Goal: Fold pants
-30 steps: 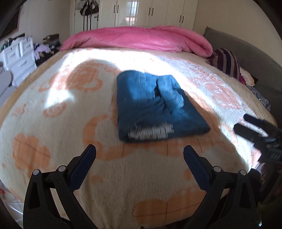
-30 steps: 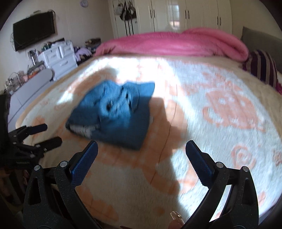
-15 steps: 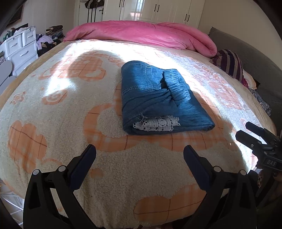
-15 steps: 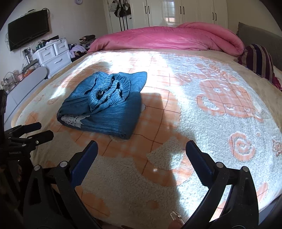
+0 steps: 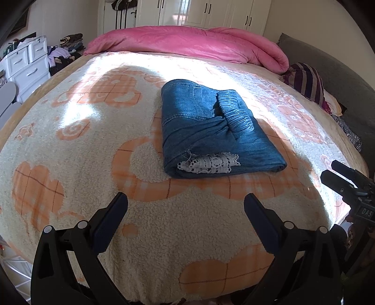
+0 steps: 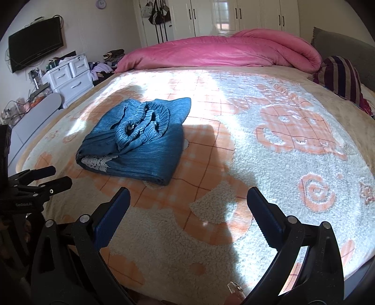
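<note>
Left gripper: held low over the near edge of the bed; fingers spread wide, nothing between them. It is also seen at the left edge of the right wrist view.
Right gripper: held low over the near edge, to the right of the left one; fingers spread wide and empty. Its tips are seen at the right edge of the left wrist view.
Blanket: cream fleece with orange checked shapes, spread over the bed, partly sunlit.
Pants: blue denim, folded into a compact rectangle, laid on the blanket beyond both grippers and apart from them; elastic waistband on top.
Lace: white trim, seen at the near folded edge of the pants.
Pillow: striped, at the far right of the bed.
Duvet: pink, bunched along the far side.
Drawers: white, seen beside the bed at the left.
Wardrobe: white doors along the far wall.
</note>
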A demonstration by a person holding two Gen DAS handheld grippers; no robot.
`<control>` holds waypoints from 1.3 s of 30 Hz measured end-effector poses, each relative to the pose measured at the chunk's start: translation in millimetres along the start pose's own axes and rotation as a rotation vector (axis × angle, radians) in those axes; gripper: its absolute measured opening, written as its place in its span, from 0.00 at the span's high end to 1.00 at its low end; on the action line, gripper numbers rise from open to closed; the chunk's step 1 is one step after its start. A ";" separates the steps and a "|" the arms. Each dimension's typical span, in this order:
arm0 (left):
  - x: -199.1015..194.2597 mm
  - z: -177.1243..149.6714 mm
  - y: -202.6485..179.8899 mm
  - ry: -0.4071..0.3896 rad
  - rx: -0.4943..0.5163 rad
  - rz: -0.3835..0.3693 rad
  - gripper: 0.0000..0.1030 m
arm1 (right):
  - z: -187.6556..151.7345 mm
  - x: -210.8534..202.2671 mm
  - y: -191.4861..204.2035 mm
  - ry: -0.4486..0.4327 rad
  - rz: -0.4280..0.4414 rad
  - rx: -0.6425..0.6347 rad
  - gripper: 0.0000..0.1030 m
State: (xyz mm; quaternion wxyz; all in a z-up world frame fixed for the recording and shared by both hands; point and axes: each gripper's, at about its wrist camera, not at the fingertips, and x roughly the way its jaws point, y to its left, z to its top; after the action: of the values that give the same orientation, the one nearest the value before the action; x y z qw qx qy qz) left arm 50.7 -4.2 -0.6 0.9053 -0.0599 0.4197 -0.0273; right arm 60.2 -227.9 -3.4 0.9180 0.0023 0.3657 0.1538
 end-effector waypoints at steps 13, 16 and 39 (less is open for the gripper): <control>-0.7 1.6 -0.8 0.002 0.002 0.010 0.04 | 0.7 -1.3 -2.9 -0.002 0.005 0.023 0.09; -1.0 2.1 -0.7 0.000 0.001 0.009 0.04 | 0.6 -1.1 -3.0 -0.001 0.006 0.025 0.09; -4.8 1.6 -0.2 -0.001 -0.006 0.000 0.04 | 0.2 -0.8 -1.0 0.002 0.002 0.018 0.09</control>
State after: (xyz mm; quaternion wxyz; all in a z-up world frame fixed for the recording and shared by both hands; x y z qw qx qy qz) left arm 48.8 -3.8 4.1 0.9053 -0.0624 0.4194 -0.0260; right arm 60.1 -229.0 -2.8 0.9173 0.0109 0.3682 0.1514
